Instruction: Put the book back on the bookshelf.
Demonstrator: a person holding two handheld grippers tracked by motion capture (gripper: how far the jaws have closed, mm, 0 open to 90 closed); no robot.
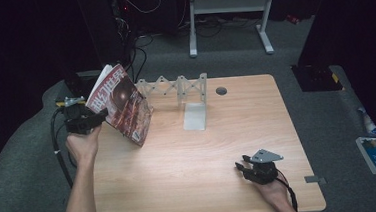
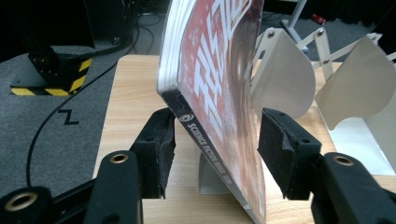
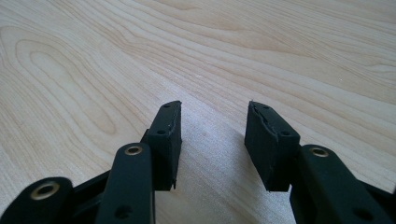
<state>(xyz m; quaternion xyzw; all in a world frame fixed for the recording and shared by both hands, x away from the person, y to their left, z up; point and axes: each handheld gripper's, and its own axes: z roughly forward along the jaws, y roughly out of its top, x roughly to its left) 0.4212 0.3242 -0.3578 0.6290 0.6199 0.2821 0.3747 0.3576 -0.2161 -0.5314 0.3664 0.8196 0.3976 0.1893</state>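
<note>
1. Magazine (image 1: 122, 104): far left of the table (image 1: 190, 161), tilted, leaning toward the folding rack (image 1: 175, 89).
2. Left gripper (image 2: 215, 144): jaws apart around the spine, pads seemingly clear of it.
3. Right gripper (image 3: 212, 140): open, empty, near right.
4. Step, as judged: releasing the magazine at the rack.
5. Next: withdraw the left gripper without tipping it.

This looks like a lab or recording studio: black curtains (image 1: 16, 43) surround a grey carpet floor (image 1: 233, 57), loose cables (image 1: 139, 44) lie near a white metal stand (image 1: 229, 13), and one wooden table (image 1: 194, 150) is lit.
</note>
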